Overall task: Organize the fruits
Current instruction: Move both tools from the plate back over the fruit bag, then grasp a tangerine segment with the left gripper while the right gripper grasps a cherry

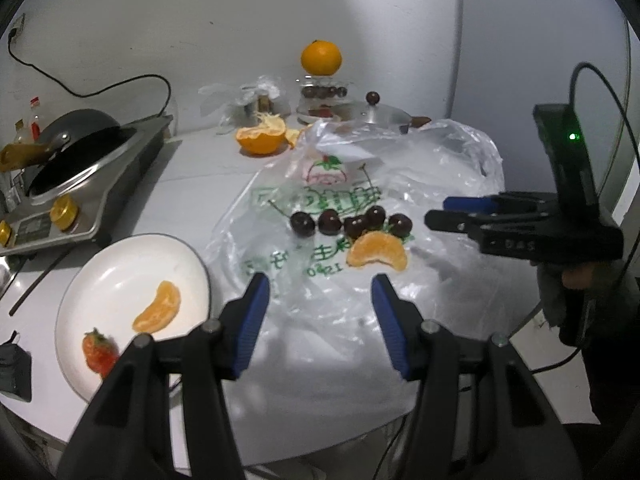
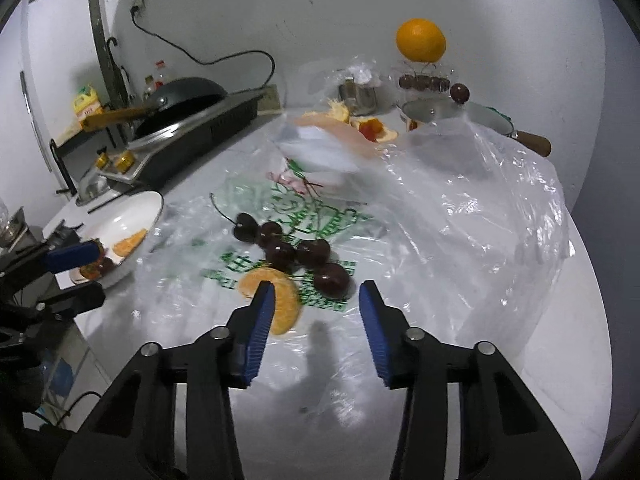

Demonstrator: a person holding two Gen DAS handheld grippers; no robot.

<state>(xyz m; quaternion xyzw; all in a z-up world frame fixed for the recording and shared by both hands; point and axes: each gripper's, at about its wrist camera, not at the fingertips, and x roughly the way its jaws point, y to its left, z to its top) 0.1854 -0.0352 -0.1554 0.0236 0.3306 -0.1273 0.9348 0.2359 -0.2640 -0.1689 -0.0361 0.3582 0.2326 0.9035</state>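
Several dark cherries (image 1: 350, 222) (image 2: 288, 248) and an orange segment (image 1: 376, 255) (image 2: 286, 300) lie on a clear printed plastic bag (image 1: 420, 200) (image 2: 460, 220). A white plate (image 1: 100, 276) (image 2: 132, 216) at the left holds another orange segment (image 1: 158, 307) and a strawberry (image 1: 99, 350). My left gripper (image 1: 320, 292) is open and empty, just short of the fruit on the bag. My right gripper (image 2: 318, 294) is open and empty, close over the segment and the nearest cherry; it also shows in the left wrist view (image 1: 448, 210).
A stove with a dark wok (image 1: 76, 148) (image 2: 180, 100) stands at the left. At the back are a half-peeled orange (image 1: 262, 136), a whole orange (image 1: 321, 57) (image 2: 421, 40) on a clear container of cherries, and a lidded pot (image 1: 380, 114) (image 2: 452, 114).
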